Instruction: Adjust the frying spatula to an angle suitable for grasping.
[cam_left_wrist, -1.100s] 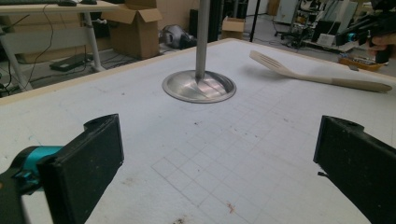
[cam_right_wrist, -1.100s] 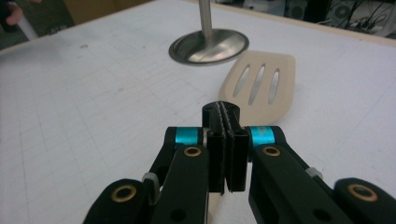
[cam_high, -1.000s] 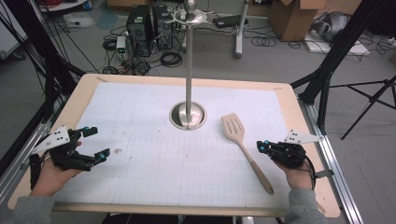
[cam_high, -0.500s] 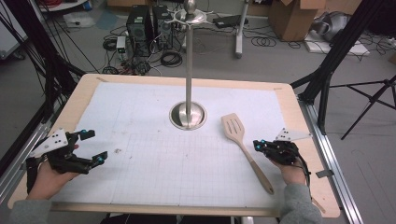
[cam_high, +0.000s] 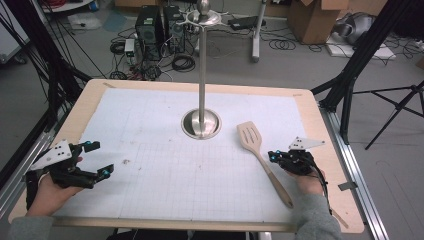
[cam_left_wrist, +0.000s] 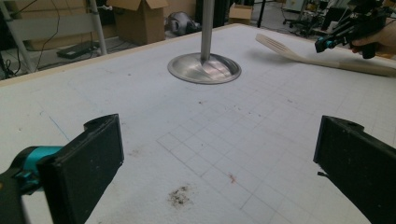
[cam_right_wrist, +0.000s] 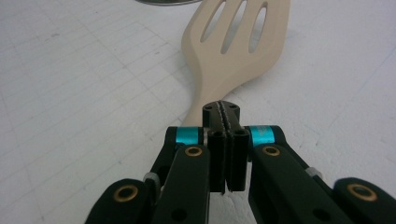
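Note:
A pale wooden slotted spatula (cam_high: 250, 136) lies flat on the white grid mat, blade toward the metal stand, handle running to the near right. My right gripper (cam_high: 272, 156) sits just right of the handle's middle. In the right gripper view its jaws are pressed together, the right gripper (cam_right_wrist: 221, 109) is shut with nothing between them, and the spatula (cam_right_wrist: 233, 56) stretches away from under its tip. My left gripper (cam_high: 100, 159) is at the near left, open wide. In the left gripper view, bare mat lies between the jaws of the left gripper (cam_left_wrist: 219, 163).
A metal stand with a round base (cam_high: 201, 124) and a tall pole (cam_high: 202, 65) rises from the mat's far middle; its base (cam_left_wrist: 204, 68) is ahead in the left gripper view. The wooden table edge (cam_high: 330, 150) borders the mat. Small dirt specks (cam_left_wrist: 180, 196) mark the mat.
My right gripper has shifted slightly left, closer to the spatula handle. My left gripper dropped a little toward the near edge and stays open.

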